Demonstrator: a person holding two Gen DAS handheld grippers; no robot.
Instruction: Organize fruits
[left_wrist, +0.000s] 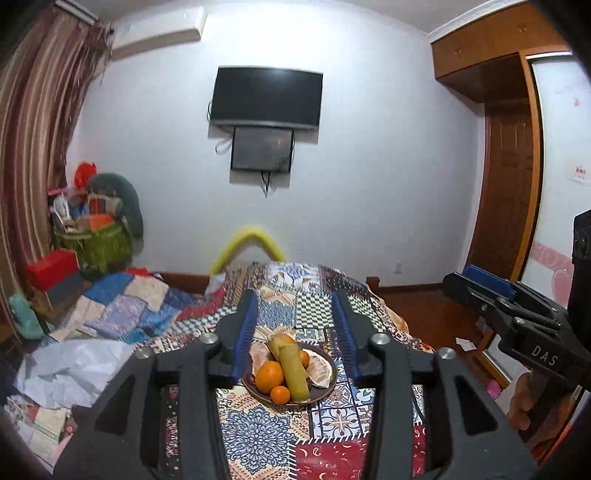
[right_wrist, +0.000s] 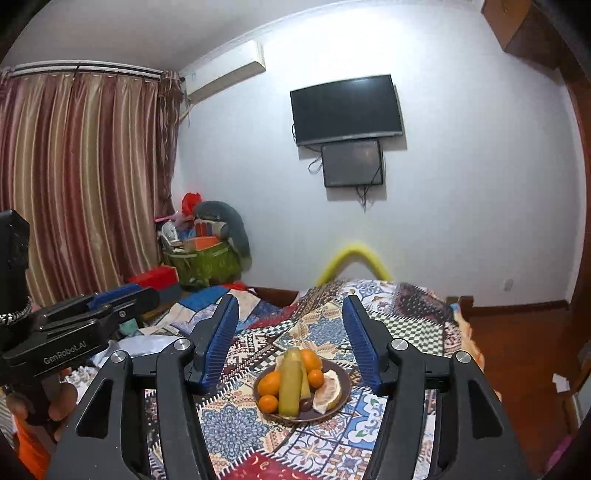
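Presently both hand-held grippers hang above a patchwork-covered bed (left_wrist: 266, 424), each aimed slightly downward at a dark brown plate (left_wrist: 325, 384) of fruit resting on the cover. The left gripper (left_wrist: 295, 332) has its blue-padded jaws apart with nothing between them; the plate only appears framed in the gap, lying well beyond the fingertips. The right gripper (right_wrist: 291, 339) is likewise apart and empty, and it shows again at the right edge of the left wrist view, held in a hand (left_wrist: 521, 406).

On the plate: a large orange (left_wrist: 269, 376) at the front left, a small orange (left_wrist: 280, 394) just before it, another small orange (right_wrist: 316, 378) behind, two yellow-green cylindrical pieces (left_wrist: 293, 373), possibly sugarcane, leaning across the middle, and peeled pomelo segments (right_wrist: 328, 392) at the right rim. The pile is touching throughout and heaped.

Judged hazards: the round oranges sit against the sloping cylinders, so lifting or nudging one piece could set the others rolling off the shallow plate onto the soft cover. The bedding gives no firm support; a downward press at the rim could tip the plate. The peeled segments look soft and could be crushed or torn by the ribbed pads. Two grippers converging on one small plate could also collide.
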